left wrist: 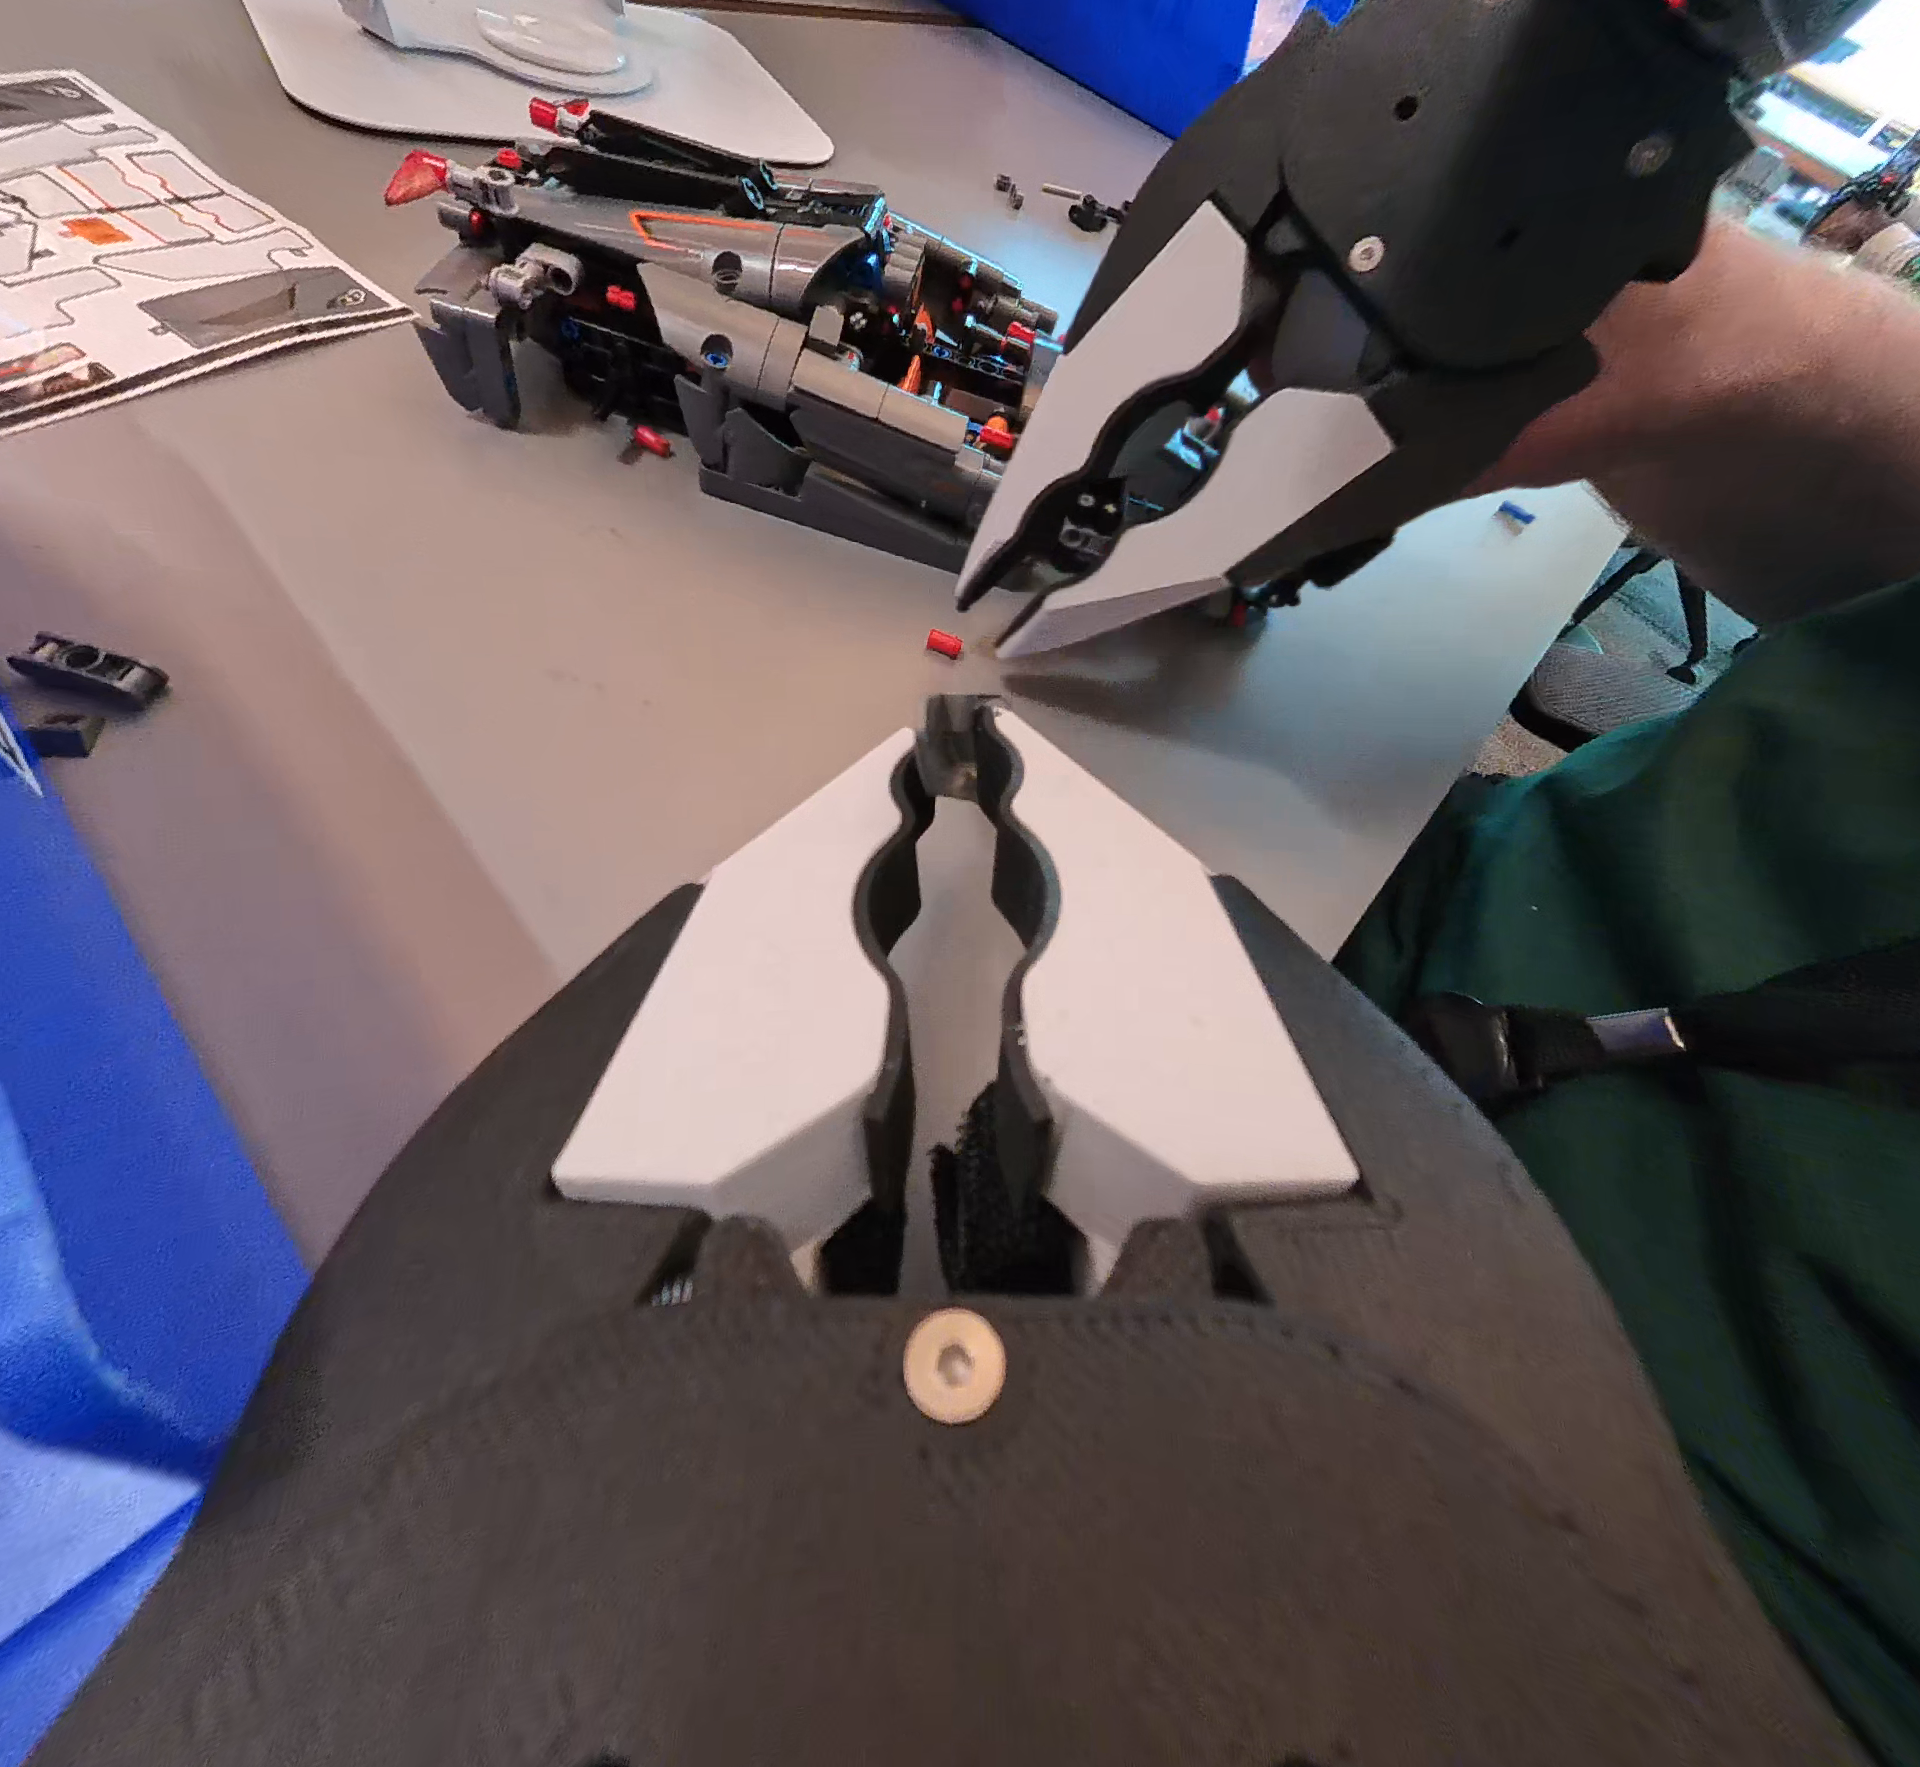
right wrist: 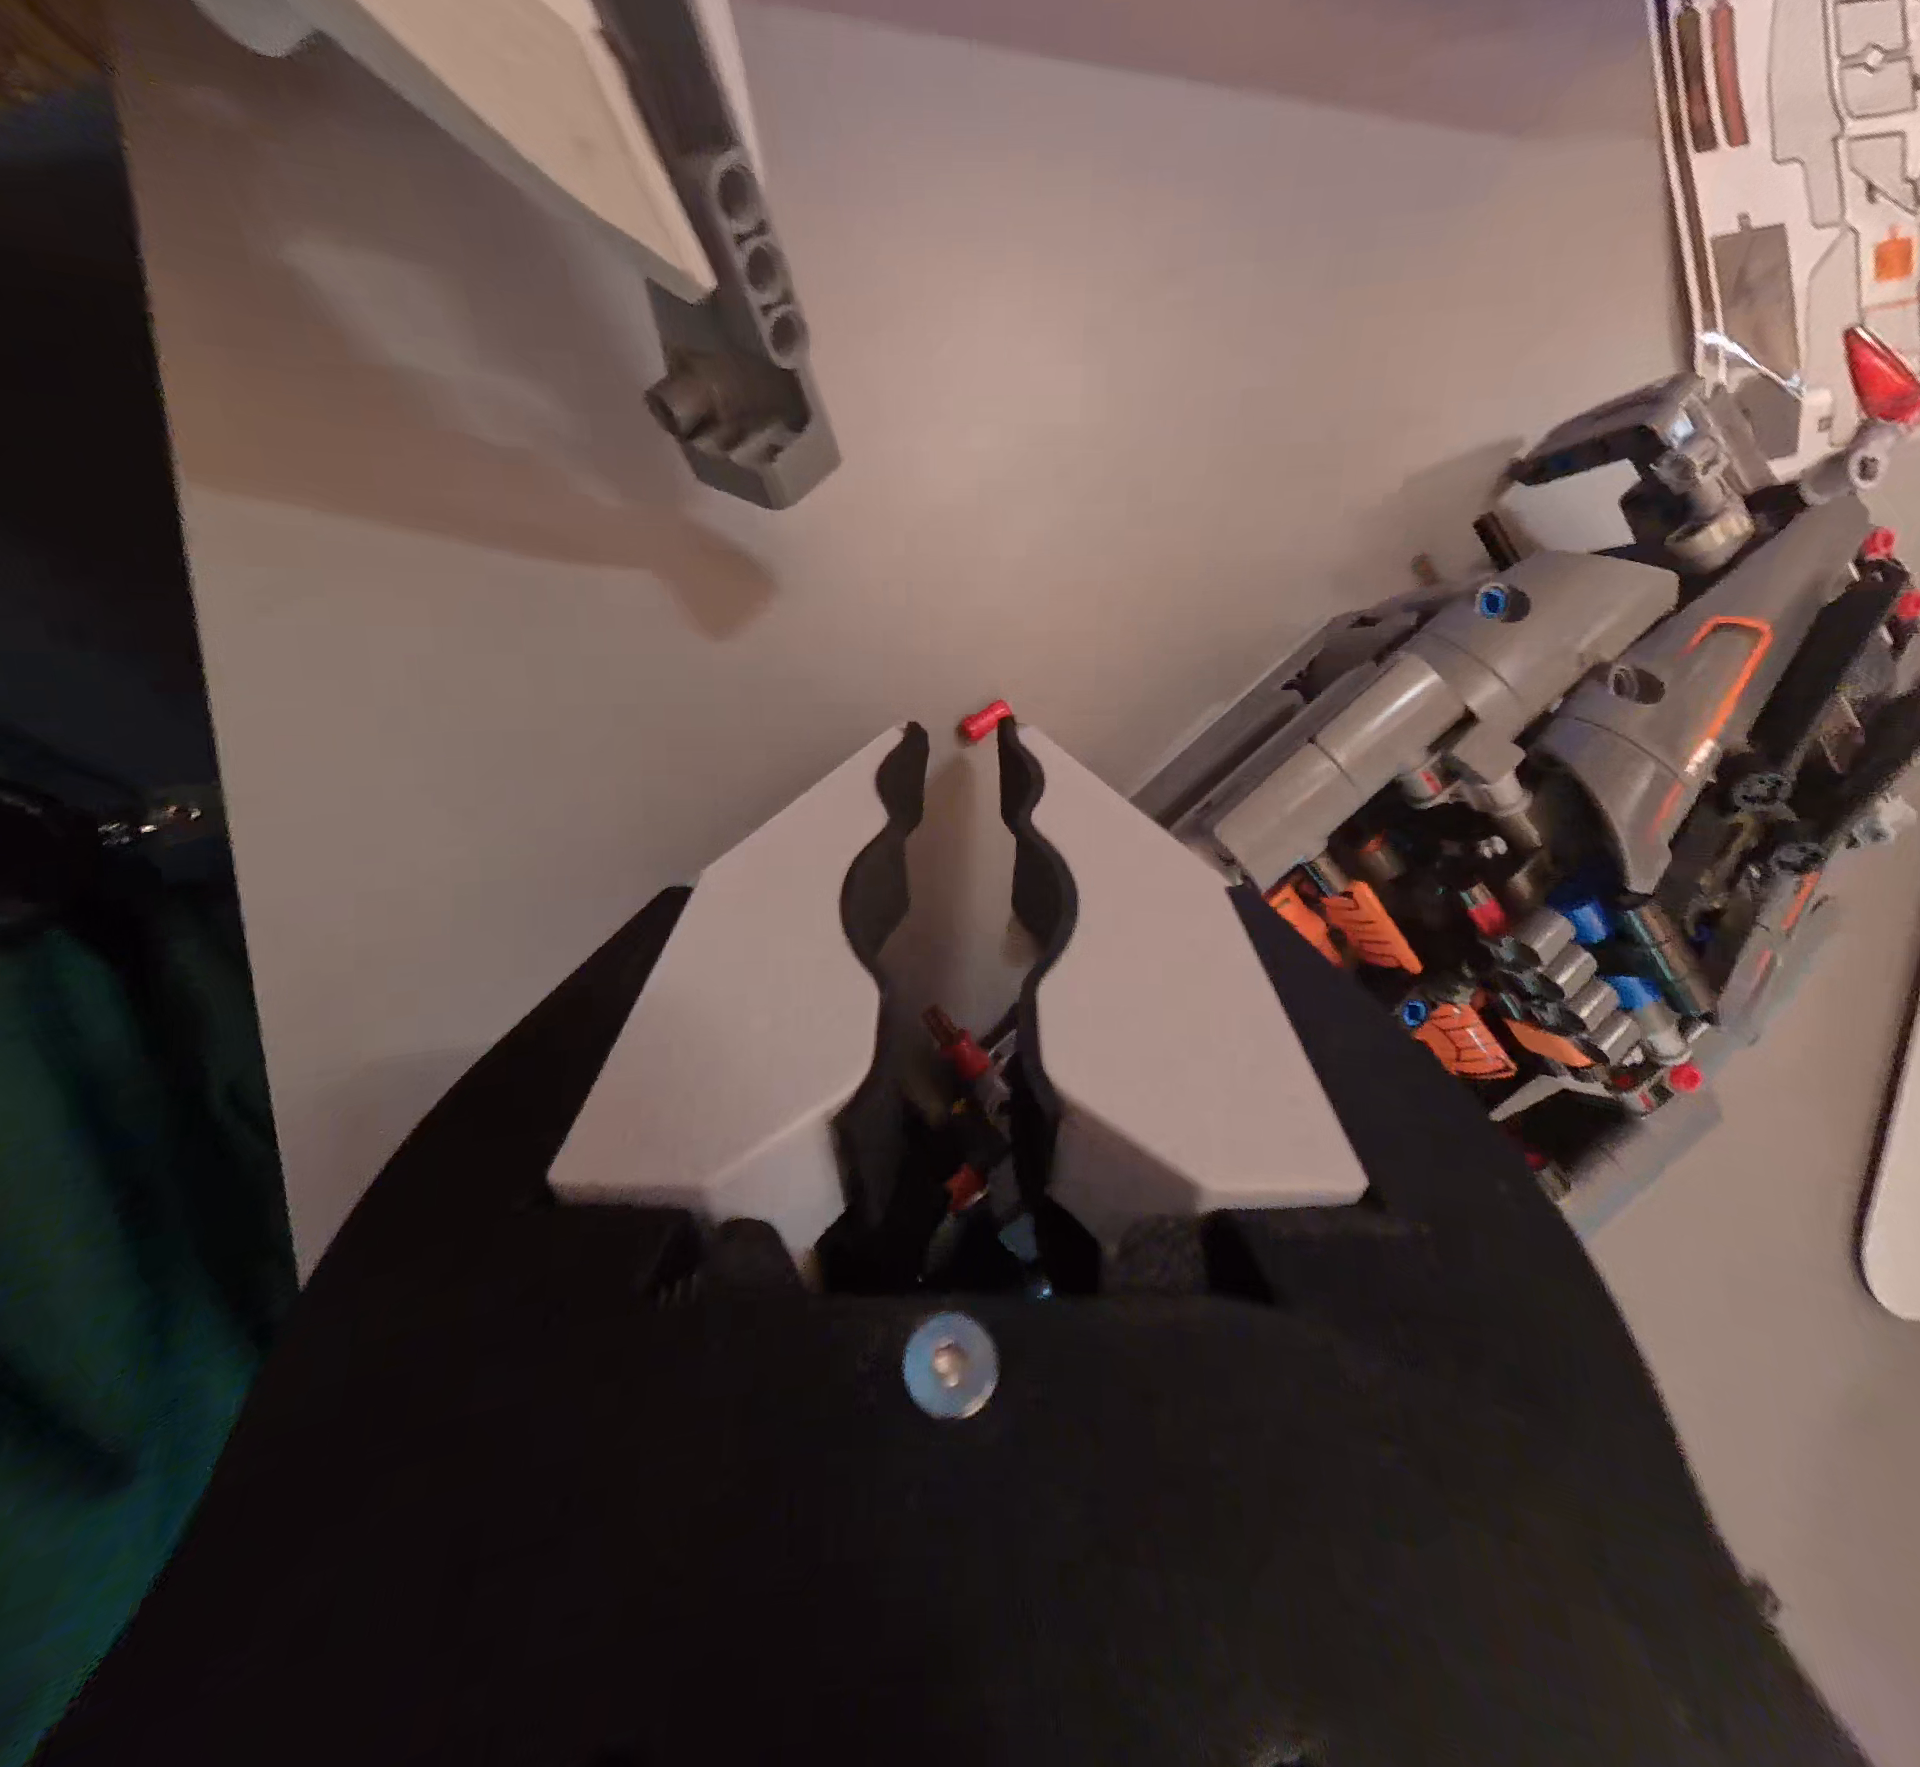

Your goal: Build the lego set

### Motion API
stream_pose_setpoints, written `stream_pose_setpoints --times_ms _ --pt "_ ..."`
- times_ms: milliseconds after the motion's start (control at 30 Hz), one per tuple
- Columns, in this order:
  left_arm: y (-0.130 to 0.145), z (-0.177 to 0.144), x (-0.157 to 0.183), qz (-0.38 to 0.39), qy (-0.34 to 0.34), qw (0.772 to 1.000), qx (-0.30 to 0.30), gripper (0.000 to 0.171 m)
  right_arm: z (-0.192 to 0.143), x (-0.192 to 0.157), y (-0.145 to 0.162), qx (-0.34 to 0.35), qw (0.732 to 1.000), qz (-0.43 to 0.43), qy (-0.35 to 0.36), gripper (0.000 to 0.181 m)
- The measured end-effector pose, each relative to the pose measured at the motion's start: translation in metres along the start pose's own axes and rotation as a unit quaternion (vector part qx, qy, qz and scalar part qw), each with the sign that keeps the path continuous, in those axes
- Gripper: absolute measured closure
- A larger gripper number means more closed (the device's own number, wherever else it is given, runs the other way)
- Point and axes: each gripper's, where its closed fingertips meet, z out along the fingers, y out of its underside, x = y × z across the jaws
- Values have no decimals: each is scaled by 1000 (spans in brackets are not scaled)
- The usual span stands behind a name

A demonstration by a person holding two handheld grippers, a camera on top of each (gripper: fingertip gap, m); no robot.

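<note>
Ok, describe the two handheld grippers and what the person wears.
Both the left gripper and right gripper have black printed bodies, a silver screw, and pale grey wedge fingers with wavy black inner edges. The person wears a dark green garment with a black strap.

The grey table (left wrist: pixel 623 595) bears a part-built lego model (left wrist: pixel 727 335), red pin (left wrist: pixel 944 644), instruction sheet (left wrist: pixel 156 242) and white stand base (left wrist: pixel 520 70).

Both wrist views close over table (left wrist: pixel 436 595), facing opposite ways, sharing red pin (left wrist: pixel 944 644).

Two tongs (left wrist: pixel 951 730) (right wrist: pixel 956 730), one model (left wrist: pixel 748 335), one red pin (left wrist: pixel 944 644).
</note>
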Motion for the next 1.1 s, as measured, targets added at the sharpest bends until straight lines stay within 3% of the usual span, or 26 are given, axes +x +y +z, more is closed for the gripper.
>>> stream_pose_setpoints --times_ms 233,367,600,1100 --pt "0 -4 1 6 11 1000 6 166 10 5 7 -72 997 -38 15 167" --pt "0 -5 2 6 18 1000 10 166 12 6 9 -92 995 -2 -36 172" --pt "0 -6 3 3 23 1000 14 166 14 -1 3 -90 990 29 -105 175" --pt "1 -5 3 1 25 1000 9 166 13 -10 -8 -32 992 -17 -117 178"
